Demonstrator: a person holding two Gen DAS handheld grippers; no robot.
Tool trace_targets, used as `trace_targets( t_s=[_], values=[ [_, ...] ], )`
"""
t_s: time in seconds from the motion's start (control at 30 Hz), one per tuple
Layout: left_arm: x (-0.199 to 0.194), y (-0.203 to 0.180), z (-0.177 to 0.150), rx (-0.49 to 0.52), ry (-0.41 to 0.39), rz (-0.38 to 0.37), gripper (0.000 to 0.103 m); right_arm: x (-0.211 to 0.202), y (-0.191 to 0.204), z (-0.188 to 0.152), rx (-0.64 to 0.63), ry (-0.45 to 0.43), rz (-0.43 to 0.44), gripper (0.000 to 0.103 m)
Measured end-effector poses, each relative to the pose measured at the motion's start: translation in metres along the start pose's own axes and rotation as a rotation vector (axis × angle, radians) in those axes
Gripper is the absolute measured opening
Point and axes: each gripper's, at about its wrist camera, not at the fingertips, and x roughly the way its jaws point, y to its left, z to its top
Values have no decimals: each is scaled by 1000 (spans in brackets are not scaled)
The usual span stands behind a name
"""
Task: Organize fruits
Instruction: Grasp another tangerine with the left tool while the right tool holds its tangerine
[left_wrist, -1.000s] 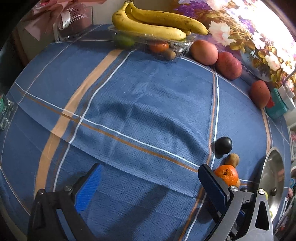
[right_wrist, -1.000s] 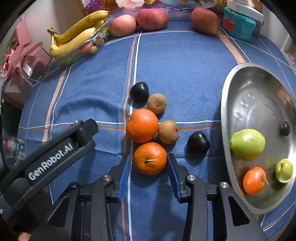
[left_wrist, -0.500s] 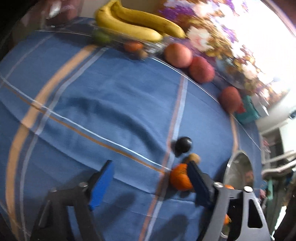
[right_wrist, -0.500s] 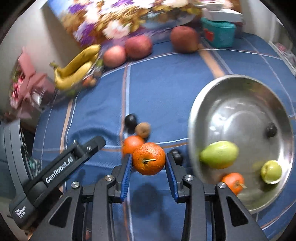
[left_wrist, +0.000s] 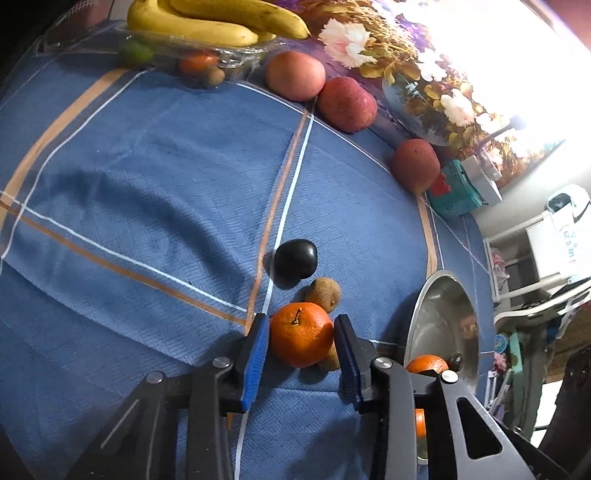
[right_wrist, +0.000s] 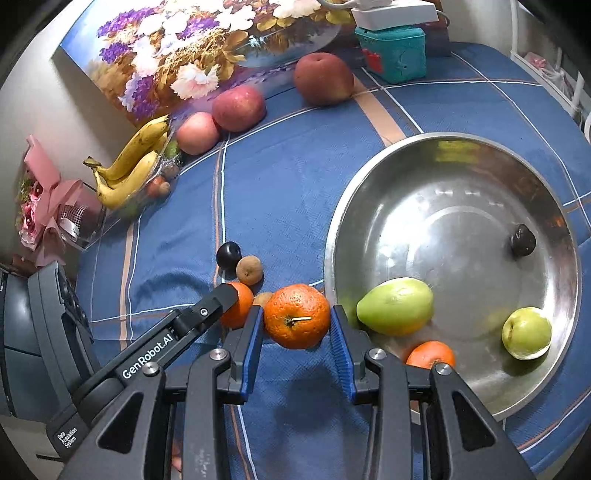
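My right gripper (right_wrist: 296, 325) is shut on an orange (right_wrist: 296, 315) and holds it above the blue cloth, just left of the steel bowl (right_wrist: 369, 192). The bowl holds a green mango (right_wrist: 395, 305), a green apple (right_wrist: 526, 333), an orange (right_wrist: 430, 354) and a dark plum (right_wrist: 522, 240). My left gripper (left_wrist: 301, 341) has its blue pads on both sides of a second orange (left_wrist: 301, 334) that rests on the cloth. A dark plum (left_wrist: 295, 258) and a kiwi (left_wrist: 325, 293) lie just beyond it. Another kiwi (left_wrist: 330, 360) is half hidden behind the orange.
Bananas (left_wrist: 207, 22) lie on a clear tray (left_wrist: 236, 59) with small fruits at the far left. Three red apples (left_wrist: 295, 75) (left_wrist: 347, 103) (left_wrist: 415, 164) line the back edge before a flower painting (right_wrist: 207, 48). A teal box (right_wrist: 393, 51) stands at the back right.
My right gripper has lifted its orange off the cloth and carried it right, toward the bowl. My left gripper has moved right and narrowed around the second orange.
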Motion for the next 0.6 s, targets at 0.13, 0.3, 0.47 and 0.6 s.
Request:
trace_targets(
  t_s=[0.13,0.3,0.47,0.6],
  values=[
    [-3,1,0,-3,-11,20,36,-1,-2,0,3,0,7,38],
    [-20,8,3,-10,-81,100,36,-3,-6,0,12,-4,14,38],
    [-47,18,11,-7,-182,204,36,-8,-13,3,29,-14,9,38],
    [-58,22,14,-12,-219,246,36,-13,-22,8,35,-30,-5,38]
  ],
)
